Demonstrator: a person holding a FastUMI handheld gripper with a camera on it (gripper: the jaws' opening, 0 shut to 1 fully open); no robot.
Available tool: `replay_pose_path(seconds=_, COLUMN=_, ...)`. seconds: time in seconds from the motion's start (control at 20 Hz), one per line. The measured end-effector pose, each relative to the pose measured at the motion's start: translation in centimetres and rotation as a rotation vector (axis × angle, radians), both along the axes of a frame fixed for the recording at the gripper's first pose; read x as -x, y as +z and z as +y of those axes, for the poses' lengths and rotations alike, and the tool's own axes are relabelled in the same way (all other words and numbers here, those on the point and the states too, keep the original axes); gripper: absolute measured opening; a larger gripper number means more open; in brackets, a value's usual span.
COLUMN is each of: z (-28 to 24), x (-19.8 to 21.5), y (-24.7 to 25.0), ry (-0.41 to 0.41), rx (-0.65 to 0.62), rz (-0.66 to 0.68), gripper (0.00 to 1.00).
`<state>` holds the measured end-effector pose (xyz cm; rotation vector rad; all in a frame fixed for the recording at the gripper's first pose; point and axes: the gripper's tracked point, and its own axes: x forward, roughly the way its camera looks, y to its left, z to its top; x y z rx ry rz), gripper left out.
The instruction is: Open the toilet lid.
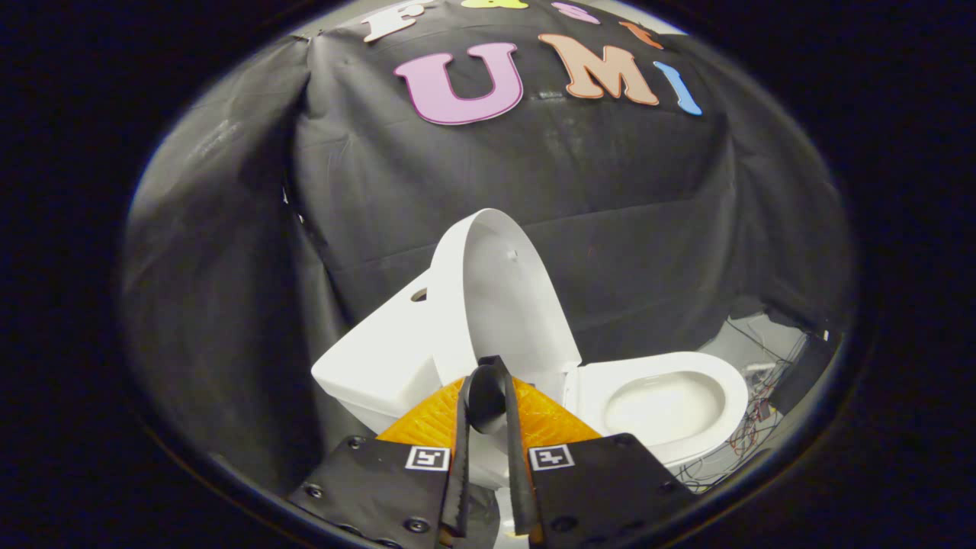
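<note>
Toilet lid [499,293] raised, standing nearly upright against the tank [377,358], just beyond the tips of the claw [488,374]. Claw narrow, fingers drawn almost together with only a thin slot between them; tips overlapping the lid's lower edge in this view, though whether anything is pinched there cannot be told. Seat [736,396] down around the open bowl [663,408], beside the fingers and clear of them. Loose wires [751,435] lying on the floor beyond the bowl, well apart from the claw.

Judged stage: lid already swung open, task close to done, step in hand being release and retreat. Advisable first to check that the lid leans past vertical onto the tank, so as not to fall shut. Then to part the fingers a little, draw straight back along their own line, away from the hinge, without dragging the lid forward. No sideways sweep toward the seat.
</note>
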<state>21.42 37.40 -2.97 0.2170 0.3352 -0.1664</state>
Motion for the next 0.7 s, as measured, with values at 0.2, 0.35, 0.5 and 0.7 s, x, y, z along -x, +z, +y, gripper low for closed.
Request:
replay_pose_path(seconds=0.2, z=1.1, x=-0.5, y=0.7, ry=0.064, rx=-0.003, rz=-0.043, gripper=0.39)
replay_pose_path(seconds=0.35, z=1.7, x=-0.1, y=0.3, ry=0.112, rx=-0.009, rz=-0.032, gripper=0.72)
replay_pose_path(seconds=0.5, z=1.2, x=1.0, y=0.6, ry=0.131, rx=0.024, rz=-0.040, gripper=0.96)
replay_pose_path(seconds=0.7, z=-0.3, x=2.7, y=1.4, ry=0.138, rx=0.036, rz=-0.052, gripper=0.99)
